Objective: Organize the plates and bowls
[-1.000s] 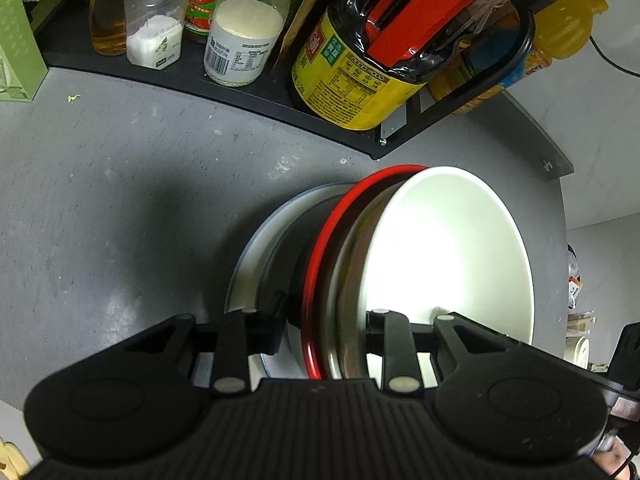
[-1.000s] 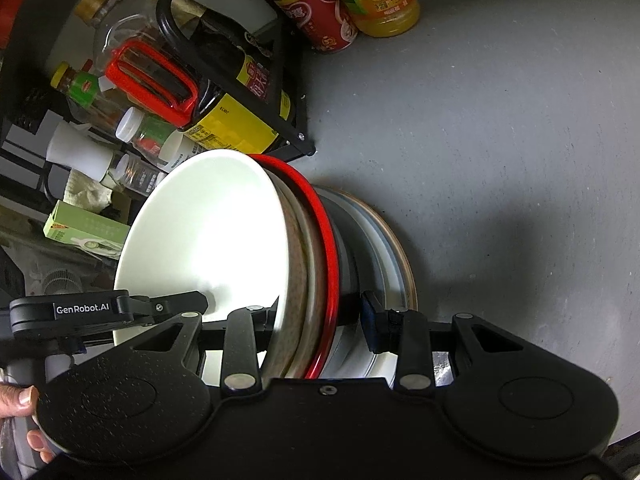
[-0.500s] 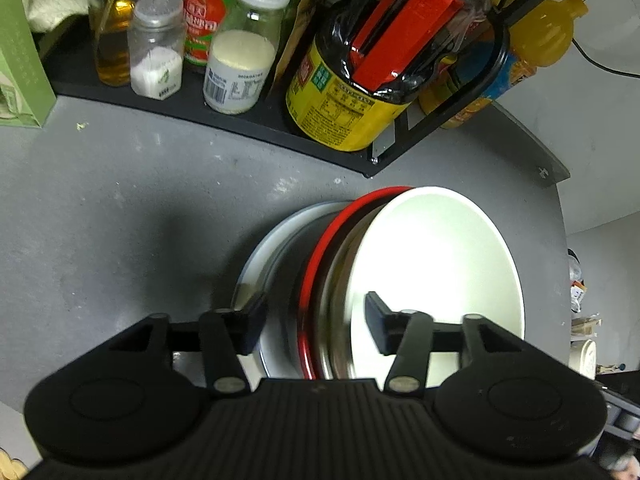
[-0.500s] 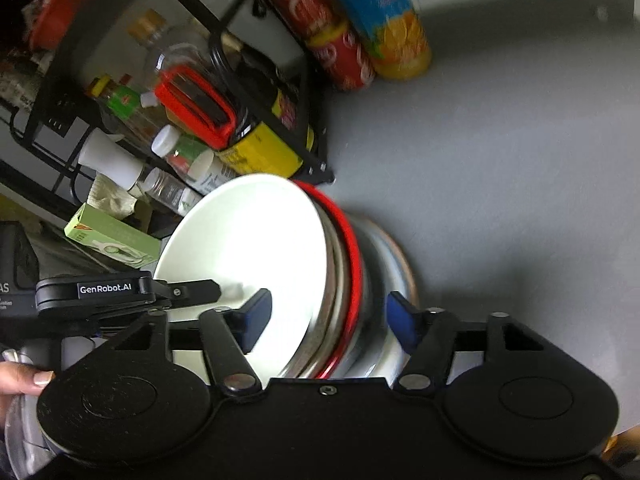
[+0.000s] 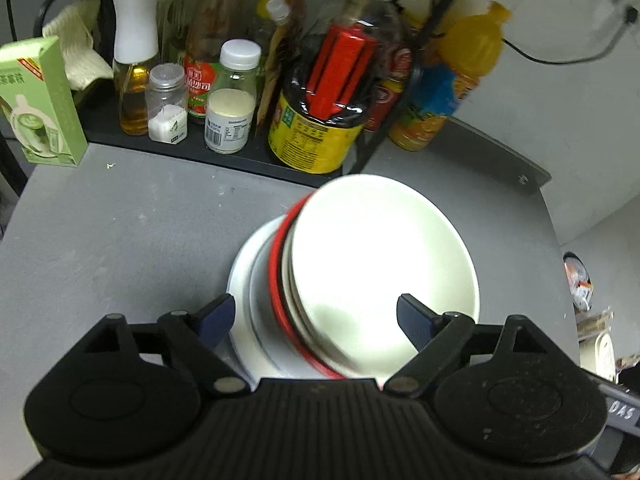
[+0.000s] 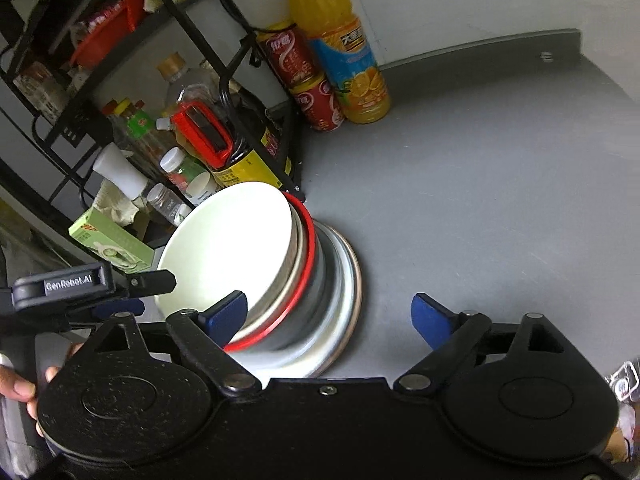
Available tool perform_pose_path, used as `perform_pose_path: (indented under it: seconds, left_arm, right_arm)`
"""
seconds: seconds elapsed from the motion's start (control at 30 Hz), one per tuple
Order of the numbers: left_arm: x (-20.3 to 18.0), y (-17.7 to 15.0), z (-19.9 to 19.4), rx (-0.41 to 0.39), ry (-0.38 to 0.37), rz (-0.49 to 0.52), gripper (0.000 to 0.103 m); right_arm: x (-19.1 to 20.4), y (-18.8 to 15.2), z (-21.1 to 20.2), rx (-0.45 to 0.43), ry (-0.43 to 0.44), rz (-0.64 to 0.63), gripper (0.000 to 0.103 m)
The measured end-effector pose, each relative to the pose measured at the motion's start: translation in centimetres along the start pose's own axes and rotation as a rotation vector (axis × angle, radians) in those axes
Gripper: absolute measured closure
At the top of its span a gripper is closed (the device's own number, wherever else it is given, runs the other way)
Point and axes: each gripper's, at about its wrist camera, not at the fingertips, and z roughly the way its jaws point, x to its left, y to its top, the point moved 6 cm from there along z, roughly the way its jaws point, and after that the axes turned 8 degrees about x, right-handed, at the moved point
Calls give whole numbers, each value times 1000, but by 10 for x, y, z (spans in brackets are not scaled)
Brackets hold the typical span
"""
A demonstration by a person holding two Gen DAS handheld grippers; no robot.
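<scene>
Stack sits on the grey table (image 5: 120, 240), just in front of the black rack (image 5: 240, 162). Bottom up: white plate (image 5: 244, 276), dark bowl with red rim (image 6: 306, 236), tan-edged dish, white bowl (image 5: 380, 264) on top. All nested.

Left gripper (image 5: 316, 316): jaws spread wide, gripping nothing. Blue pads sit either side of the stack's near edge, not touching as far as I can see.

Right gripper (image 6: 332, 312): jaws also spread wide, empty. Its left pad overlaps the white bowl's rim in view; contact unclear. Right pad is over bare table.

From the right wrist view the left gripper's finger reaches toward the white bowl, with a hand (image 6: 16, 384) on its handle.

Rack holds sauce and spice bottles; juice bottle (image 6: 340, 48) and two red cans (image 6: 304, 80) stand beside it.
</scene>
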Motion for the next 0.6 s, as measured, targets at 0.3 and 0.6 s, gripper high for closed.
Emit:
perform_pose_path:
  seconds: [0.3,0.6]
  left_arm:
    - [-17,-51,-42,-32,3,45,9]
    - [-34,-95,-77,-61,-27,112,1]
  right_arm:
    - [3,-41,-65,-99,-67,-11,0]
    - [2,-78,-105,-158,-112,-1,0]
